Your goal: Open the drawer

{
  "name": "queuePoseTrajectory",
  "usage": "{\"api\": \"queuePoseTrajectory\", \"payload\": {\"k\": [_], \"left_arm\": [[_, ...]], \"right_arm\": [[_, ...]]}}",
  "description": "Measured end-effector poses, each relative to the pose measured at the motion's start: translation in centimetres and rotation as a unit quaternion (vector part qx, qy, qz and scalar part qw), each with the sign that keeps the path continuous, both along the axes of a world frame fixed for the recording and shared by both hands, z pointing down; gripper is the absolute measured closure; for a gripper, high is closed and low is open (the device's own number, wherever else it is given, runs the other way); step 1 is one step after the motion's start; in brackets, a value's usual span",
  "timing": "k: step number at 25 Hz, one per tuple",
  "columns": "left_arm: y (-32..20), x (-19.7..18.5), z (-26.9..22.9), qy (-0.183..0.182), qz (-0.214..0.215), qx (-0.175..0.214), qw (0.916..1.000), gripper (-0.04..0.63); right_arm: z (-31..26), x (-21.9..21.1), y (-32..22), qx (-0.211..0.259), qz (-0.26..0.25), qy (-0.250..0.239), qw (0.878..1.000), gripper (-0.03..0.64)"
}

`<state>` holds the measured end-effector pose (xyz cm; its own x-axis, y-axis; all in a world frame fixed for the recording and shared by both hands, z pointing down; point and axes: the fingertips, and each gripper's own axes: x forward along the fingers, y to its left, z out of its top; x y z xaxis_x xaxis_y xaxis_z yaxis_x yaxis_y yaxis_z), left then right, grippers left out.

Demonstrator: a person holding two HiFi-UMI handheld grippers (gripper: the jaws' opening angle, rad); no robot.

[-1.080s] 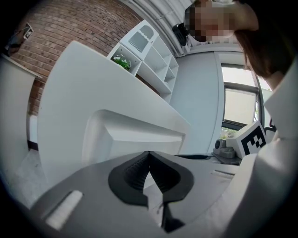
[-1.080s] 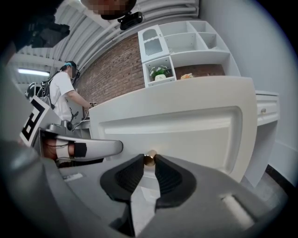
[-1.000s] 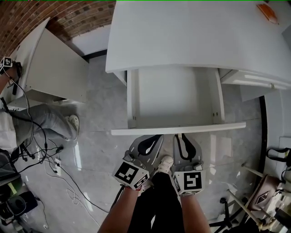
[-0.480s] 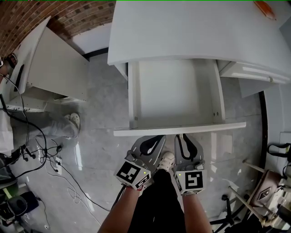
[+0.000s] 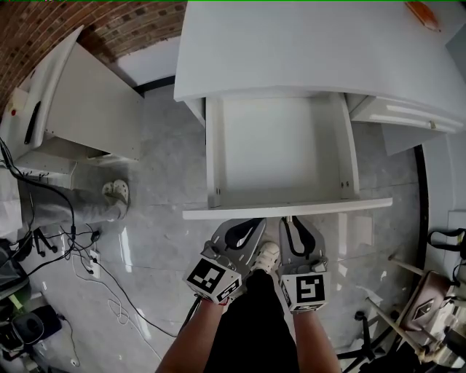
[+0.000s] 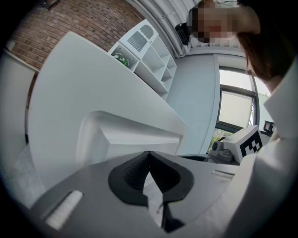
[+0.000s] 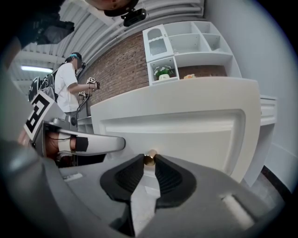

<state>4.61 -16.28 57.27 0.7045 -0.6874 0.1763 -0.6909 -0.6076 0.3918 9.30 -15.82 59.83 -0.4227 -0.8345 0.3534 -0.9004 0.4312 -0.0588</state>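
Observation:
The white drawer (image 5: pixel 280 149) stands pulled out from under the white tabletop (image 5: pixel 313 44), and its inside looks bare. Its front panel (image 5: pixel 287 209) faces me. My right gripper (image 5: pixel 293 221) is shut on the small brass knob (image 7: pixel 149 158) at the middle of the panel (image 7: pixel 186 125); the pads (image 7: pixel 164 173) press it from both sides. My left gripper (image 5: pixel 244 224) hangs just left of it, close to the panel (image 6: pixel 135 135). In the left gripper view, the left gripper (image 6: pixel 149 154) has its tips together with nothing between them.
A white cabinet (image 5: pixel 87 109) stands at the left with a person's leg and shoe (image 5: pixel 115 193) beside it. Cables (image 5: pixel 80 255) trail over the grey floor. A chair (image 5: pixel 422 313) is at the lower right. An orange thing (image 5: pixel 424 16) lies on the tabletop.
The drawer has slid a little further out from under the tabletop, both grippers coming back with it. The person at the left edge has shifted out of the head view.

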Motion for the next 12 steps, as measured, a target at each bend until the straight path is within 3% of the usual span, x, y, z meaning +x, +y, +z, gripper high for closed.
{"api": "queuePoseTrajectory", "payload": {"k": [12], "left_arm": [[1.9, 0.8, 0.2, -0.005, 0.012, -0.001, 0.9999, 0.592]], "right_arm": [[0.0, 0.1, 1.9, -0.002, -0.005, 0.008, 1.000, 0.543]]}}
